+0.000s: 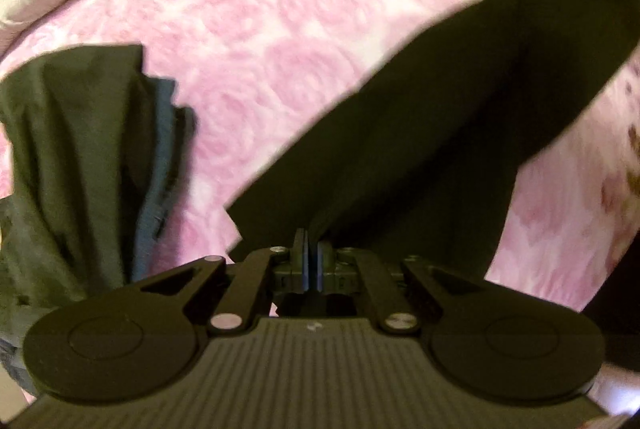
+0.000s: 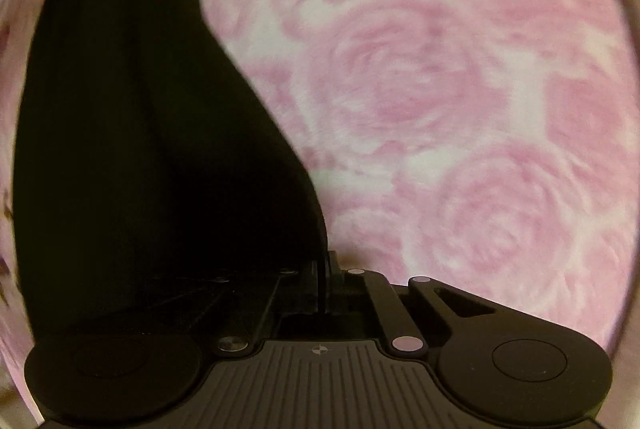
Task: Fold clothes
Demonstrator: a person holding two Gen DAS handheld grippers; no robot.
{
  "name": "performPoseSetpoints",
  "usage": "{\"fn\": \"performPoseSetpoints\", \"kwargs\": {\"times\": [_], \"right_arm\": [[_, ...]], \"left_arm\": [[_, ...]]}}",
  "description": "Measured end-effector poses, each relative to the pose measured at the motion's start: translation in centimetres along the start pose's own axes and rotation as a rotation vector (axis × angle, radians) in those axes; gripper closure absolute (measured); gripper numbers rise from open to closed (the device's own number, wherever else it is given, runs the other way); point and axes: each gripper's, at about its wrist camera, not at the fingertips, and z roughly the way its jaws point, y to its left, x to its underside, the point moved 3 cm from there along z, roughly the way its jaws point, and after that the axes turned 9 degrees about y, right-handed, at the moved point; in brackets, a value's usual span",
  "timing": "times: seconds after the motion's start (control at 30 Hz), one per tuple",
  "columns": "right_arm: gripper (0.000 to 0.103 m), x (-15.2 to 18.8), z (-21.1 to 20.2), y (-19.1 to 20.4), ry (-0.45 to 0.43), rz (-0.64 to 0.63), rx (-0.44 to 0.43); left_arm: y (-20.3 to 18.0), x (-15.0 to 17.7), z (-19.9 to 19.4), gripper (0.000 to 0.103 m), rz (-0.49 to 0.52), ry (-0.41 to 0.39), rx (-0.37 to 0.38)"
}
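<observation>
Both grippers, left [image 1: 311,249] and right [image 2: 325,265], pinch the black garment [image 1: 420,133] stretched ahead between them above the bedspread [image 1: 256,17]; likely mid-fold, next lay it down evenly

Right wrist view, blurred. My right gripper [image 2: 323,269] sits at 6 o'clock, jaws pressed together on an edge of the black garment [image 2: 152,133]. From the pinch the cloth rises toward 11 o'clock, filling the left half of the view. Its right edge curves from 12 o'clock down to the jaws. Behind it, from 1 to 5 o'clock, the pink rose-print bedspread [image 2: 440,101].
</observation>
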Motion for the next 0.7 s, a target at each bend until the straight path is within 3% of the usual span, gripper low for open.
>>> {"fn": "performPoseSetpoints", "kwargs": {"times": [0.17,0.3,0.43,0.53,0.6,0.7], "right_arm": [[0.102,2.4,-5.6,-3.4,-0.076,0.159,0.078],[0.102,3.3,-7.2,-7.5,-0.083,0.287,0.132],[0.102,3.1,-5.4,-9.6,-0.068,0.42,0.153],[0.101,2.9,-3.6,-10.9,-0.055,0.523,0.163],[0.101,2.7,-2.6,-11.7,-0.054,0.583,0.168],[0.095,1.9,-1.8,-11.3,-0.064,0.659,0.209]], "left_arm": [[4.1,-4.4,-2.7,0.101,-0.048,-0.078,-0.033],[8.3,-9.9,-2.9,0.101,-0.077,-0.136,-0.043],[11.8,-16.0,-0.4,0.101,-0.062,-0.133,-0.047],[14.1,-19.9,3.9,0.097,-0.105,-0.07,-0.011],[15.4,-21.6,6.8,0.089,-0.149,-0.038,-0.022],[16.6,-23.0,9.3,0.085,-0.2,-0.041,-0.059]]}}
